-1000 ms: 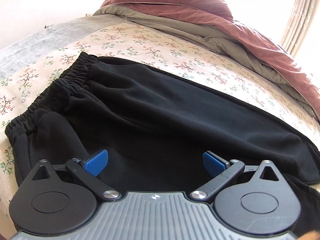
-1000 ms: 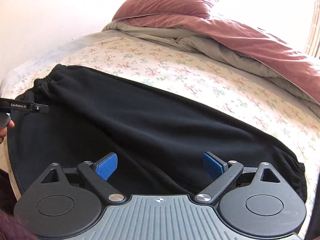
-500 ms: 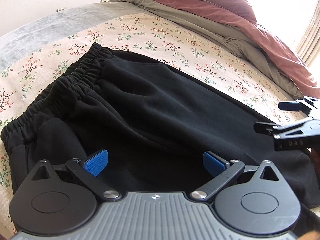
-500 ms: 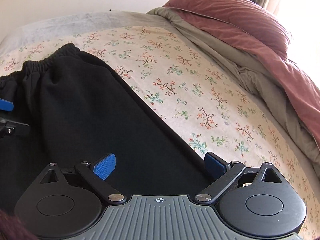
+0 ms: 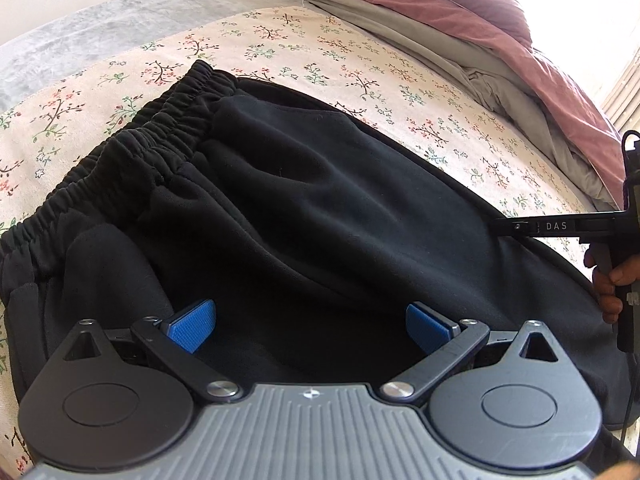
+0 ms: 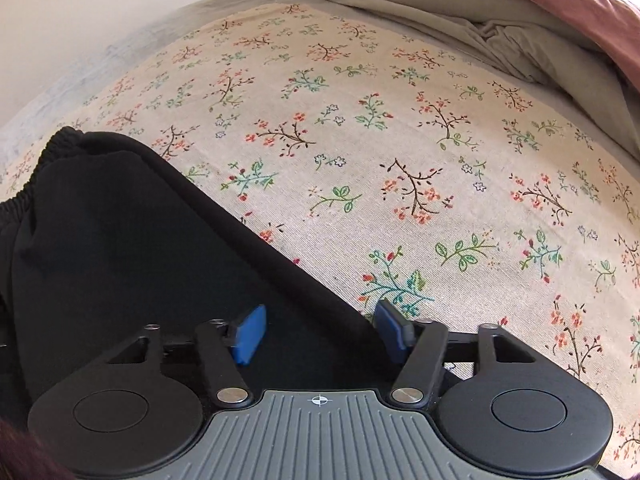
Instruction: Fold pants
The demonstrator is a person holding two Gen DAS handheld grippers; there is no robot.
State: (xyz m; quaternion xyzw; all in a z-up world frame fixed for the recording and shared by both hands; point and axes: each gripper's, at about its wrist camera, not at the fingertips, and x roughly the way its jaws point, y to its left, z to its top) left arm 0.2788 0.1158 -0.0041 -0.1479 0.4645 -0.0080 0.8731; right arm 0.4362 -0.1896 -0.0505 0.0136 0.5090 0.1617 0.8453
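Observation:
Black pants [image 5: 320,216] lie flat on the floral bed sheet, with the elastic waistband [image 5: 132,152] at the left. My left gripper [image 5: 310,326] is open and empty, low over the seat of the pants. My right gripper [image 6: 320,330] is partly closed, its blue pads either side of the far edge of the pants [image 6: 160,264]. The cloth between the pads is not pinched. The right gripper's fingers also show at the right edge of the left wrist view [image 5: 560,226].
The floral sheet [image 6: 400,140] covers the bed beyond the pants. A bunched grey and maroon duvet [image 5: 480,40] lies along the far right side. A grey blanket [image 5: 80,32] lies at the far left.
My right gripper has moved right along the far edge of the pants and its jaws have narrowed. My left gripper has moved closer to the waistband end.

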